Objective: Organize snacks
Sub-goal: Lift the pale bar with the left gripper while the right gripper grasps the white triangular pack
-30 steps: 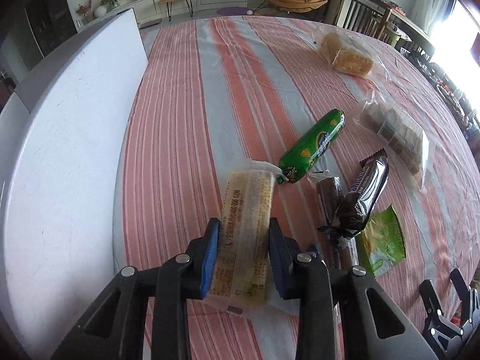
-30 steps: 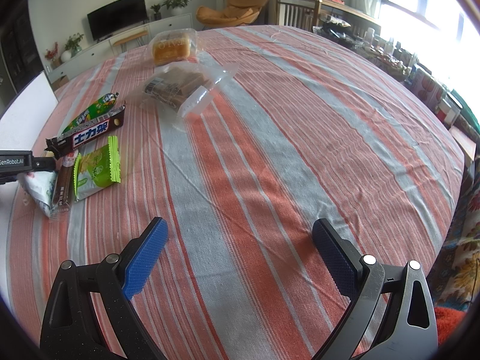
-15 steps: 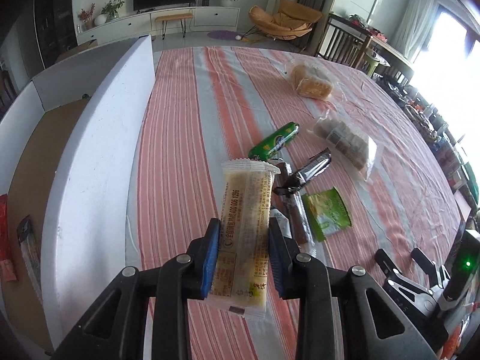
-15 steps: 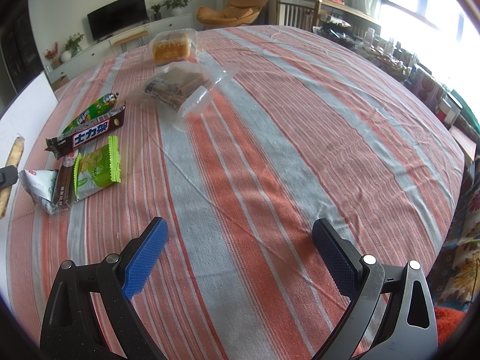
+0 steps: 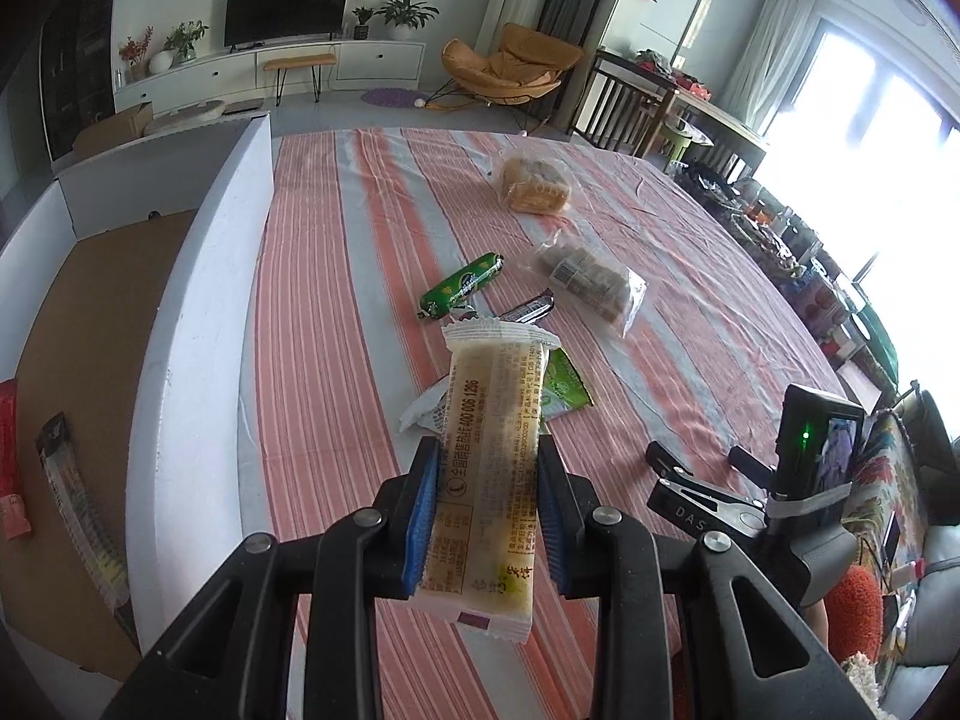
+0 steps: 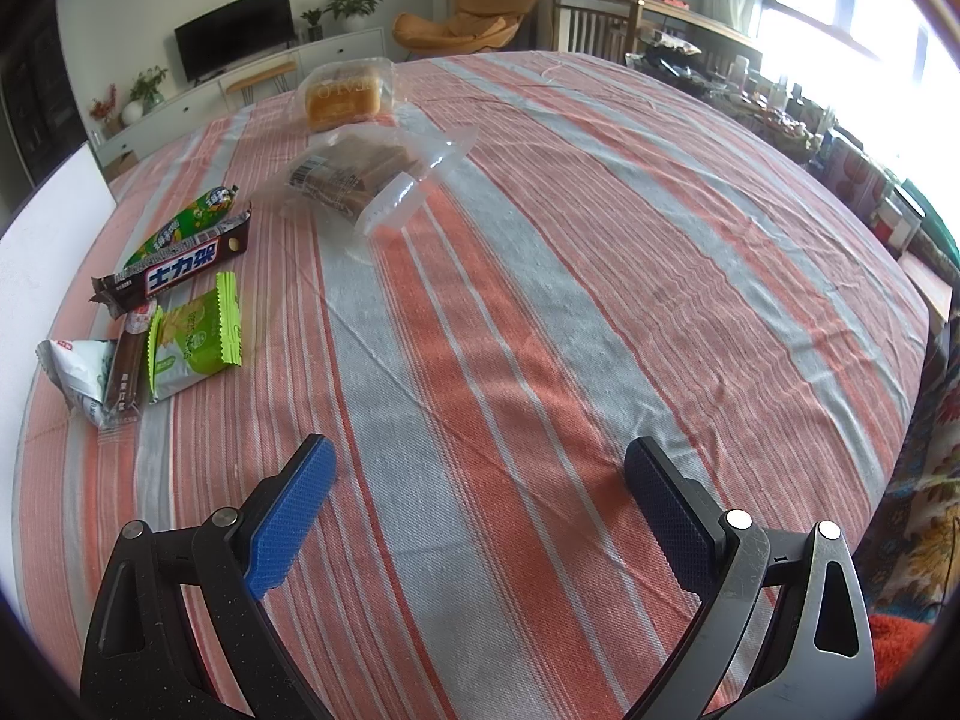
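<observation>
The pale yellow snack bar (image 5: pixel 489 468) in its clear printed wrapper sits upright between the blue-padded fingers (image 5: pixel 420 516) of the left gripper (image 5: pixel 485 519), which are closed on its lower half; its crimped top end sticks up above them and its bottom end hangs just below. The bar is held in the air above the striped bench (image 5: pixel 336 324), clear of the cloth.

Just beyond the bar, on the bench, lies a loose cluster of snacks: a white crumpled packet (image 5: pixel 427 409), a light green packet (image 5: pixel 564 387), a dark chocolate bar (image 5: pixel 528 311) and a green sausage-shaped stick (image 5: pixel 461 287). Farther beyond the bar lie a clear bag of brown biscuits (image 5: pixel 591 282) and, past that, a wrapped loaf cake (image 5: pixel 536 186).

To the left of the bar stands a white-walled box (image 5: pixel 198 324) with a brown cardboard floor; a red packet (image 5: pixel 9 468) and a long clear-wrapped stick (image 5: pixel 78 516) lie inside it at the near left.

To the right of the bar, the right gripper (image 5: pixel 699 468) shows low over the bench. In its own view its fingers (image 6: pixel 288 516) are spread wide apart with nothing between them, over bare striped cloth (image 6: pixel 540 360). From there the same cluster lies to the far left: the chocolate bar (image 6: pixel 174 267), the green stick (image 6: pixel 180 225), the light green packet (image 6: pixel 195 336), the white packet (image 6: pixel 81 372) and a thin brown bar (image 6: pixel 127 369) between those two.
</observation>
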Demonstrator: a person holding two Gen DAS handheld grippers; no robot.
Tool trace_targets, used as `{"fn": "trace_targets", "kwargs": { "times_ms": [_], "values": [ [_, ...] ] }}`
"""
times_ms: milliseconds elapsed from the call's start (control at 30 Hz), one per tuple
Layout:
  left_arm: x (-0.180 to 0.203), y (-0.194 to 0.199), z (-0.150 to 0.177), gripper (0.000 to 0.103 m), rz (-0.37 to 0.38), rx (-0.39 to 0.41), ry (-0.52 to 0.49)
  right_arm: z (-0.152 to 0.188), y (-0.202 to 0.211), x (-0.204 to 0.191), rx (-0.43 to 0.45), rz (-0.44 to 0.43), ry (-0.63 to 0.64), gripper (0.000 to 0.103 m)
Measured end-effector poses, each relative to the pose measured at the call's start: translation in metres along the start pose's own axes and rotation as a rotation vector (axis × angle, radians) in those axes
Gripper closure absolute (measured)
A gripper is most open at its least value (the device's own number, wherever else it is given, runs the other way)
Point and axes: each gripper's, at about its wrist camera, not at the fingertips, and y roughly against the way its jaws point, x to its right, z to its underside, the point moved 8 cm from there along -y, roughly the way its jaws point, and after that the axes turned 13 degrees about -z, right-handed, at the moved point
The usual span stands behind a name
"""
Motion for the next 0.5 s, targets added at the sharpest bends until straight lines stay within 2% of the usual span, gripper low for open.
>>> {"fn": "trace_targets", "kwargs": {
  "times_ms": [267,400,500],
  "values": [
    [-0.044,0.049,-0.005,0.073,0.022,0.070,0.081,-0.004,0.004,0.002,0.000,-0.024,-0.035,0.006],
    [-0.078,0.068,-0.007,0.073,-0.022,0.125,0.107,-0.025,0.018,-0.011,0.049,-0.190,-0.139,0.006],
    [-0.097,0.073,-0.003,0.073,-0.040,0.130,0.126,-0.043,0.019,-0.057,0.016,-0.364,-0.064,0.007]
  ]
}}
